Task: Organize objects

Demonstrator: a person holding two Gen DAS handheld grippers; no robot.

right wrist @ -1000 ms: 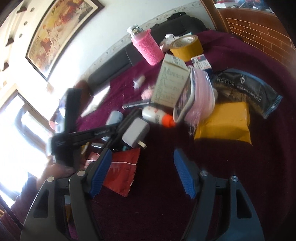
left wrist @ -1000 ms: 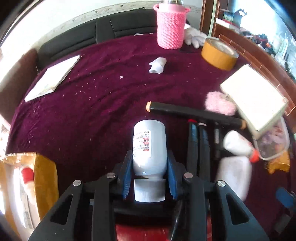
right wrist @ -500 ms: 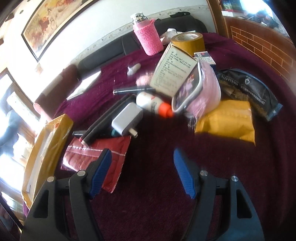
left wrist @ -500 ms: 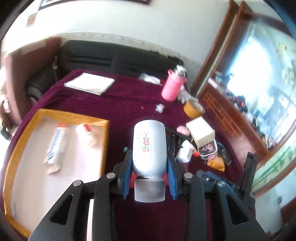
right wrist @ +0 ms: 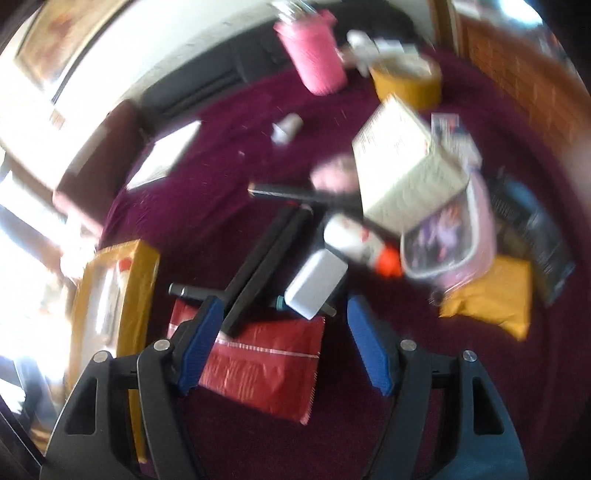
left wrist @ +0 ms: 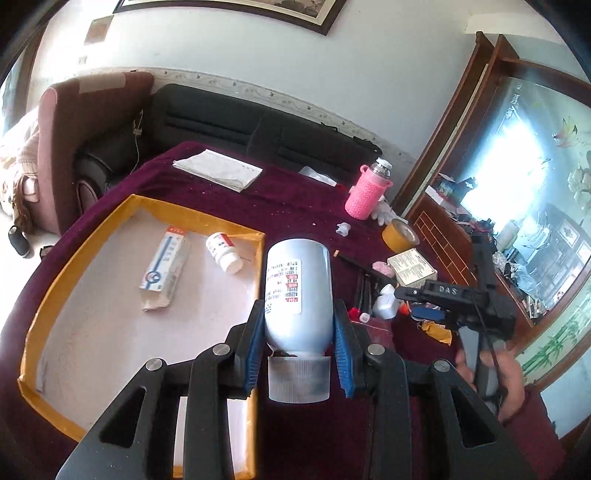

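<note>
A home living room: a black leather sofa (left wrist: 258,125) and maroon armchair (left wrist: 88,122) line the wall (framed picture (left wrist: 236,11) above), behind a table under burgundy velvet cloth (left wrist: 288,206).

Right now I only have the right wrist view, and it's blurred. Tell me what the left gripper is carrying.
Observer: The left gripper is shut on a white bottle, cap toward the camera.
Operator: Tell me what's inside the yellow-edged tray.
Observer: The tray holds a toothpaste box and a small pill bottle, both lying down.
Operator: Report where the held bottle sits over it.
Observer: It appears over the tray's right edge.
</note>
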